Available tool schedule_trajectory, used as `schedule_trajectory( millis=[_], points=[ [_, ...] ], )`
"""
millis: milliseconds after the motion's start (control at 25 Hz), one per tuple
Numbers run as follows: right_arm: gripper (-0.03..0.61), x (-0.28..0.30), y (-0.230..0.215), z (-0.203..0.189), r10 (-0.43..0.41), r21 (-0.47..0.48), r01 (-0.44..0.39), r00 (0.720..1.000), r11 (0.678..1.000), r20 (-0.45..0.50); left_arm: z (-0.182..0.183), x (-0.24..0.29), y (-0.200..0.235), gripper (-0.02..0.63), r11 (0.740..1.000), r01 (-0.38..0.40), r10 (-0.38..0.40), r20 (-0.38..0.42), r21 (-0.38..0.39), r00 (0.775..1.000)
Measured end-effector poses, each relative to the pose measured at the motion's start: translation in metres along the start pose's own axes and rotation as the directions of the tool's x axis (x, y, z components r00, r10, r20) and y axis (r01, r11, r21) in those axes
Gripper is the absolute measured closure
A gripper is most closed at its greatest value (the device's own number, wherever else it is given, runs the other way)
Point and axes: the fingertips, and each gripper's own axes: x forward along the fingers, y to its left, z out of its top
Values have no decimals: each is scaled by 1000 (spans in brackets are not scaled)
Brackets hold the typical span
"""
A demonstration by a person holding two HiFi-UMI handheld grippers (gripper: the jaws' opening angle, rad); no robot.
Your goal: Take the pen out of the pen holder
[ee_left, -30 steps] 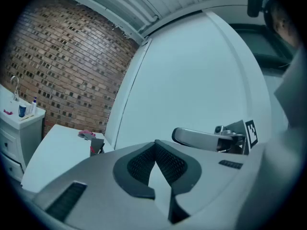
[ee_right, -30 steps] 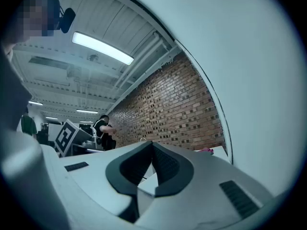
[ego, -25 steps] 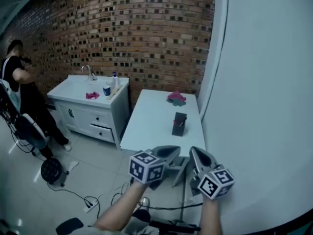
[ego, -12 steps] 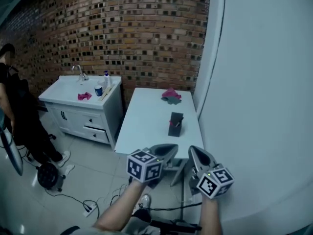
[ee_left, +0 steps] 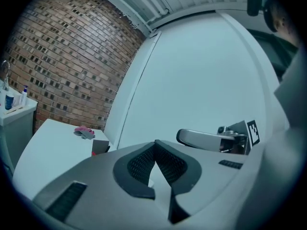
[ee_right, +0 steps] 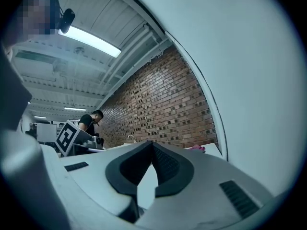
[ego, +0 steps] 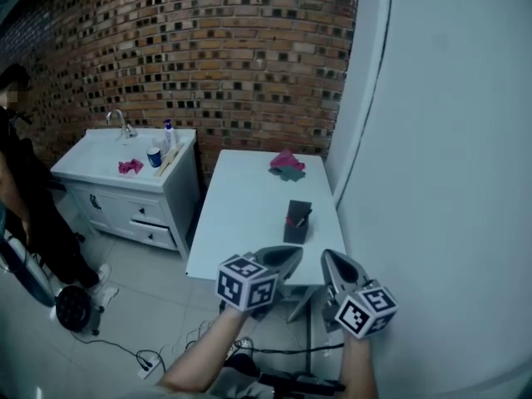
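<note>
A dark pen holder stands upright on the white table, toward its near right part, with pens poking out of its top. The left gripper view also has the pen holder in it, small and far beyond the jaws. Both grippers hover short of the table's near edge, pointing level at it. My left gripper is shut and holds nothing; its own view shows the left gripper with pads meeting at the tip. My right gripper is shut and empty too, as the right gripper shows in its own view.
A pink cloth lies at the table's far end. A pale wall runs close along the table's right side, brick wall behind. A white sink cabinet with bottles stands left of the table. A person stands far left; cables lie on the floor.
Both grippers have moved forward toward the table, which now sits nearer and lower in the head view. The jaws stayed shut. The person at left has slid toward the frame's edge.
</note>
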Motion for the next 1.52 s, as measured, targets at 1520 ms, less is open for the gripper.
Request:
schedule_trajectory(
  millis=[1520],
  points=[
    [592,171,-129,6,-115,21,118,987,993,-112,40,110,157,615,999,21,-25,-85,-50,996]
  ],
)
